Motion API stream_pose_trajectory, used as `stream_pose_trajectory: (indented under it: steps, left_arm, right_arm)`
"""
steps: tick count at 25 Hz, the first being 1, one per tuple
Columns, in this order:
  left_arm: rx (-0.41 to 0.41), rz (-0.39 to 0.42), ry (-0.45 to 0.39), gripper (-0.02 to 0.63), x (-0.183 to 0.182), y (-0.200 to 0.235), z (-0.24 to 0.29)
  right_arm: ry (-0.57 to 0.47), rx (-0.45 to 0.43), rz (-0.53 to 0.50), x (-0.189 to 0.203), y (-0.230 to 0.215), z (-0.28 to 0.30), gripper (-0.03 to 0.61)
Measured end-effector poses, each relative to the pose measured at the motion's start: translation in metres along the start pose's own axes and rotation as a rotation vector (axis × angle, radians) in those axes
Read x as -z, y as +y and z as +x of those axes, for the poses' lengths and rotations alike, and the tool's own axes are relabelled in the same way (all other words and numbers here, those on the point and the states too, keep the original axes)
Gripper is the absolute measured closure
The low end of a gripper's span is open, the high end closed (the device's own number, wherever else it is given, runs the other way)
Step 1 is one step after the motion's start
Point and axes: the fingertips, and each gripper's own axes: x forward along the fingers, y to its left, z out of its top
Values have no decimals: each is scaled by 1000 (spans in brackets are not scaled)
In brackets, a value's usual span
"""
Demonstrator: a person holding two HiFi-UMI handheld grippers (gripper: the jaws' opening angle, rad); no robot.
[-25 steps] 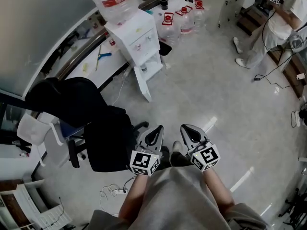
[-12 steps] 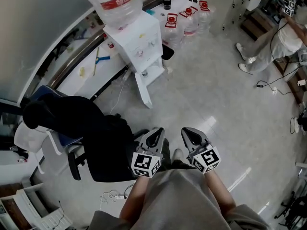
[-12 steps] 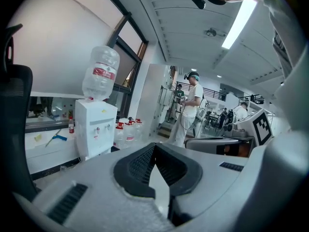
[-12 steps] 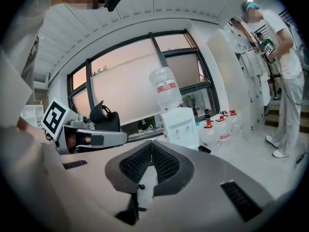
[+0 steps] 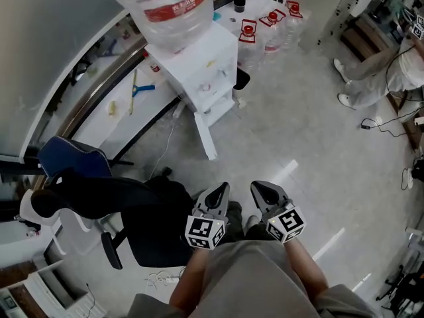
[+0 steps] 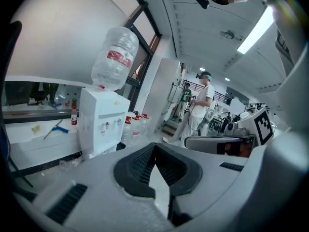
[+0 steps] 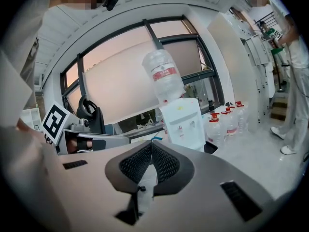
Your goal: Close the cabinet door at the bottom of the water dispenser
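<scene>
Both arms are held low and close in front of the torso, forearms side by side, each gripper aimed forward and slightly down over the floor. The left claw [image 5: 221,187] is closed, tips meeting, nothing between them; the left gripper view [image 6: 154,147] confirms it. The right claw [image 5: 256,185] is also closed and empty, pads touching at the tips [image 7: 151,145]. The two sit just beside each other without touching. The water dispenser [image 5: 207,68] stands well ahead at the floor's far edge, against the window ledge, with a bottle [image 5: 173,5] on top. Its cabinet door [image 5: 205,132] hangs open, swung out over the floor towards the claws. Spare water jugs [image 5: 250,37] cluster just right of the dispenser. A black chair [image 5: 136,207] draped in dark fabric stands near the left claw, off the straight line to the door. A second person [image 5: 387,61] stands at the floor's far right.
</scene>
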Motion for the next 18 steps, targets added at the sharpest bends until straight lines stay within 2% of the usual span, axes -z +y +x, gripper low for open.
stream_pose_trajectory:
  steps: [9,18]
  left_arm:
    - [-26,-51,78,606,13,62,40]
    - [-103,-73,132,606,23,95,105]
  right_arm:
    - [46,6,35,9,-32,65,568]
    - [76,-10,85,20,-109,107,568]
